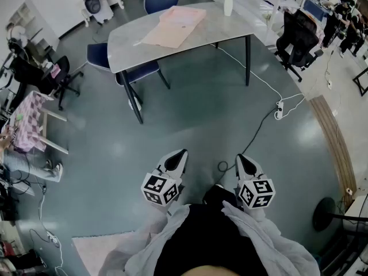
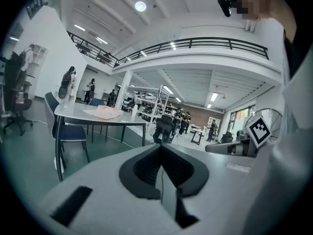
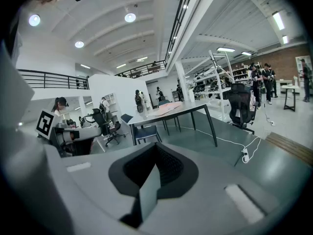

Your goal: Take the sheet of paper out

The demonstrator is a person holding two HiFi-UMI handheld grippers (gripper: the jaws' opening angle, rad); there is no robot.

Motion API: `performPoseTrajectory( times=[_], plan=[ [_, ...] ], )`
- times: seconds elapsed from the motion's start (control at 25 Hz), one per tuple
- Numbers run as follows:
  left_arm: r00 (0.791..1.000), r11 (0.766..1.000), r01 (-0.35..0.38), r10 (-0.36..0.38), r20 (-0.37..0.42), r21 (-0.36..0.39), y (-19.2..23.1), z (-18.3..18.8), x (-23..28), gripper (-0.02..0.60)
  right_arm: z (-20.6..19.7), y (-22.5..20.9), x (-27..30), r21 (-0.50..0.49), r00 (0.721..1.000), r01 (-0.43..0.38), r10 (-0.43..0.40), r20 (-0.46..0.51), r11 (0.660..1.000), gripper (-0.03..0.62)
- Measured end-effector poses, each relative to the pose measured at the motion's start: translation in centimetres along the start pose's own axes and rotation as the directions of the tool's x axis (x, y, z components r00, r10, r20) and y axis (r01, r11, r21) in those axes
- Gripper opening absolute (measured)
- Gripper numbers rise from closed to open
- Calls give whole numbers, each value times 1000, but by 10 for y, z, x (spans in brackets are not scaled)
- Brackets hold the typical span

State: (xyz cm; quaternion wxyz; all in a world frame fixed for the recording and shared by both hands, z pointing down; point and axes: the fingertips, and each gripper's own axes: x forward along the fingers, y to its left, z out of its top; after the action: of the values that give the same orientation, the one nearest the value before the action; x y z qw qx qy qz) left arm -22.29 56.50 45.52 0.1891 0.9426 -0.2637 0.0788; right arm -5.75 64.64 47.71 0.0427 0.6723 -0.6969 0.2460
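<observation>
- The left tool and the right tool are held low, close to the person's body and over the teal floor. Both are well apart from the counter. Each is clenched, jaws together and empty.
- Each tool carries a marker cube with black-and-white squares. No writing can be read anywhere.
- The pink paper folder lies flat across the middle of the counter and reaches toward the far edge. A lighter pink piece rests on its far end. Whether a sheet is inside cannot be made out.
- A white bottle stands upright near the counter's far right corner, apart from the folder.
- A blue chair is at the counter's left end.
- A black office chair stands off the right end.
- A white power strip lies on the floor beyond the near right corner. A dark cable runs from it toward the person's feet.
- A small table with a checked cloth stands far left.
- A floor fan is at the person's right.
</observation>
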Motion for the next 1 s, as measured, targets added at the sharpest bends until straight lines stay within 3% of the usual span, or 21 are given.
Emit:
performPoseTrajectory(
  times=[0.16, 0.4, 0.76, 0.8, 1.0],
  plan=[
    [999, 999, 39, -39, -7, 15, -10, -10, -60, 5, -26, 49, -27, 8, 1000, 22, -22, 9, 1000, 9],
    [1000, 1000, -3, 3, -14, 21, -14, -34, -132, 5, -46, 114, -61, -10, 998, -54, 55, 26, 998, 9],
    [995, 996, -85, 84, 56, 10, -33, -28, -162, 2, -49, 128, -93, -20, 996, -73, 74, 55, 997, 9],
    [995, 996, -84, 83, 62, 8, -37, -27, -162, 24, -47, 129, -96, -26, 995, -80, 81, 62, 996, 9],
    [995, 998, -56, 57, 84, -12, -57, -30, -152, 257, -43, 115, -107, -45, 990, -99, 103, 94, 994, 9]
  ],
)
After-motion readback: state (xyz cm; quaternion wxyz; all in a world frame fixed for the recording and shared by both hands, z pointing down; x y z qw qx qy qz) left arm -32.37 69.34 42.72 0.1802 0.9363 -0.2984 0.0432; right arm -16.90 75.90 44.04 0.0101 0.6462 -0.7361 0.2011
